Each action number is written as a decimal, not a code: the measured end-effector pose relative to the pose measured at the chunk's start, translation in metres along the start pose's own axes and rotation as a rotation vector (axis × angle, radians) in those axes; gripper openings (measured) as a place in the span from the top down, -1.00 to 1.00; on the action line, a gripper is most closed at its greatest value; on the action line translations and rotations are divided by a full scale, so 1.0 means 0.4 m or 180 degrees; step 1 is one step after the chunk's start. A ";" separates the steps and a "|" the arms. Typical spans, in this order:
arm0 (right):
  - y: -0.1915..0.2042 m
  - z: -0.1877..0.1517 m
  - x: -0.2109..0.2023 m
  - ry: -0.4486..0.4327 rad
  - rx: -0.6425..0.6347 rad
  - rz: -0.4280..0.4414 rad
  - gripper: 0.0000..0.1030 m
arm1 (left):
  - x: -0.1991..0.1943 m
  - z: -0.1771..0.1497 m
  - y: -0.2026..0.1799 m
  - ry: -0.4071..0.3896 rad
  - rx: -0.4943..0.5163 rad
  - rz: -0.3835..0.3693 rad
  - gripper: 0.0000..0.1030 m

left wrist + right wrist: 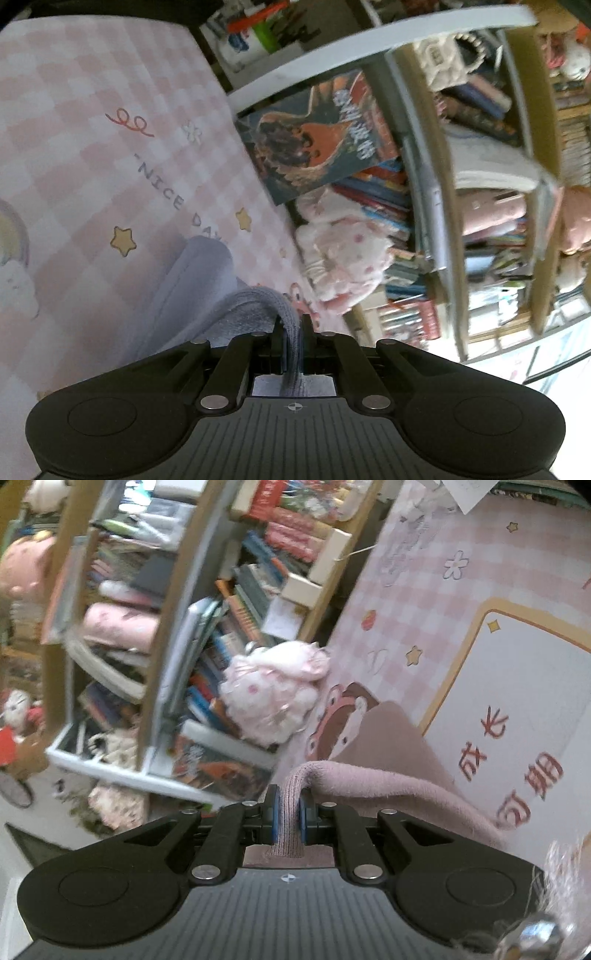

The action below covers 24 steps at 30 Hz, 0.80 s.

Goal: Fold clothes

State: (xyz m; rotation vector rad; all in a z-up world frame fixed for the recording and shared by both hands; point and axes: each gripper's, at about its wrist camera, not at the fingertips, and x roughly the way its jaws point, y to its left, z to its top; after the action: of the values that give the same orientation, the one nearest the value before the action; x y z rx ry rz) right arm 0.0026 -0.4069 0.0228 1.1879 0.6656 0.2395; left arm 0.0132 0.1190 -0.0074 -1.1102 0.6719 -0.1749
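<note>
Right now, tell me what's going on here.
A person is folding clothes with a handheld gripper in each hand. The left gripper is shut on a ribbed edge of a knit garment, and the right gripper is shut on another ribbed edge of what looks like the same garment. The cloth drapes from both down onto a pink checked mat. A cluttered bookshelf and a fluffy pink plush sit just beyond the mat's edge.

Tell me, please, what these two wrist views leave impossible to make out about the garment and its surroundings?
- Garment: most of it is cut off below both frames, behind the right gripper and left gripper.
- Its true colour: grey-blue in the left view, pink in the right.
- Bookshelf titles: motion-blurred in both views.
</note>
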 end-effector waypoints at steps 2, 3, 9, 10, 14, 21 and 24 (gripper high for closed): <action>-0.008 0.012 0.034 -0.0014 0.0019 -0.0087 0.82 | 0.025 0.011 0.012 0.0073 0.0002 0.0077 0.91; -0.012 0.017 0.050 -0.0017 0.0027 -0.0126 0.81 | 0.037 0.017 0.019 0.0109 -0.0002 0.0118 0.91; -0.041 0.032 0.124 0.0036 0.0075 -0.0413 0.70 | 0.098 0.045 0.046 0.0273 0.0019 0.0505 0.61; -0.046 0.035 0.136 0.0048 0.0089 -0.0477 0.59 | 0.100 0.048 0.045 0.0282 0.0104 0.0562 0.51; -0.039 0.043 0.142 -0.0065 -0.0150 -0.0647 0.13 | 0.094 0.055 0.025 0.0284 0.0654 0.0703 0.20; 0.021 0.015 0.190 0.0086 -0.1543 -0.1334 0.13 | 0.122 0.031 -0.023 0.0355 0.1720 0.0947 0.20; 0.044 -0.014 0.235 0.0178 -0.2234 -0.1598 0.13 | 0.167 0.001 -0.053 0.0366 0.2156 0.0986 0.20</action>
State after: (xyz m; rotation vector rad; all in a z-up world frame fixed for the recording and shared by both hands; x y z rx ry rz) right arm 0.0762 -0.3485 0.0047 0.3259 0.8167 0.0665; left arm 0.0705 0.0793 -0.0164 -0.3429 0.7985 -0.1820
